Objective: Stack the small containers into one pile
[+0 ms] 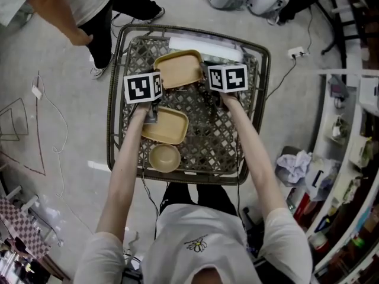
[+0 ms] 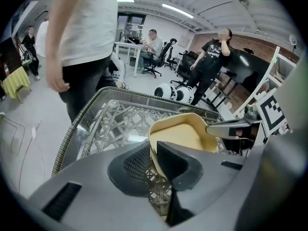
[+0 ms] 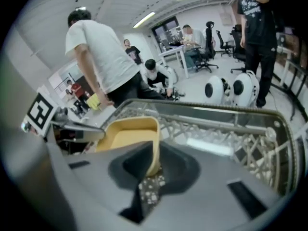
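On the brown woven-lattice counter [image 1: 220,136], a small round beige bowl [image 1: 164,157] sits nearest the person, well to the near side of the far yellow rectangular plastic container [image 1: 177,68]. A second yellow rectangular container [image 1: 166,126] lies between the bowl and that far container, close to it but apart. The left claw [image 2: 152,149] is clamped on the far container's left rim, the wall pinched between its pads. The right claw [image 3: 155,147] is clamped likewise on the right rim, opposite. Beyond the far container, a standing person [image 1: 89,10] is by the counter's left corner.
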The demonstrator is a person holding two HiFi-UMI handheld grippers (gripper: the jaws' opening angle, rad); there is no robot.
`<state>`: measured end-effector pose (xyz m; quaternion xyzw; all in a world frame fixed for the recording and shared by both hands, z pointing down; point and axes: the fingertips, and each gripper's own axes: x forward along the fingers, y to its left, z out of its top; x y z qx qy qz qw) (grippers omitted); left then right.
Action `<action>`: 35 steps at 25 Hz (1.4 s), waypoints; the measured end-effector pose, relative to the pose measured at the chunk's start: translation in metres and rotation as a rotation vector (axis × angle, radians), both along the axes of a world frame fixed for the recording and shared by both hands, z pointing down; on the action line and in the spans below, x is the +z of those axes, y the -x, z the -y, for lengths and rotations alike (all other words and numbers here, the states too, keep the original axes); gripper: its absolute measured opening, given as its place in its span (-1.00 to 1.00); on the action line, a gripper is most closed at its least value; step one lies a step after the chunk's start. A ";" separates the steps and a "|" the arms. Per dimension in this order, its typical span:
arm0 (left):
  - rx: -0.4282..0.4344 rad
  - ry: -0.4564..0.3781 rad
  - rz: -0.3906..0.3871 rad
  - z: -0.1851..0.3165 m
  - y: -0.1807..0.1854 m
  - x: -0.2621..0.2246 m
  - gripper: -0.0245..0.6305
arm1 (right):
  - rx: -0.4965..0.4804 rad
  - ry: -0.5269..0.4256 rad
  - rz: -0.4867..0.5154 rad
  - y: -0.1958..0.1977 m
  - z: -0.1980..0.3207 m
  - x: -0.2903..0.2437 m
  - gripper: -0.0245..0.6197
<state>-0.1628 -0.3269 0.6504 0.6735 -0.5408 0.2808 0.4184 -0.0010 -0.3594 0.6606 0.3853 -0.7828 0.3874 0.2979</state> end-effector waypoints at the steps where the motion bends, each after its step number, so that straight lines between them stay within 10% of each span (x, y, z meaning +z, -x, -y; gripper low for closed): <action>1: 0.002 -0.004 0.004 0.001 0.001 -0.001 -0.74 | 0.001 -0.001 0.001 0.000 0.000 0.000 -0.74; 17: 0.013 -0.389 0.043 -0.008 0.005 -0.176 -0.79 | 0.131 -0.355 0.054 -0.001 -0.031 -0.170 -0.79; 35: -0.019 -0.820 0.138 -0.189 -0.022 -0.370 -0.82 | 0.287 -0.797 0.137 -0.027 -0.238 -0.353 -0.80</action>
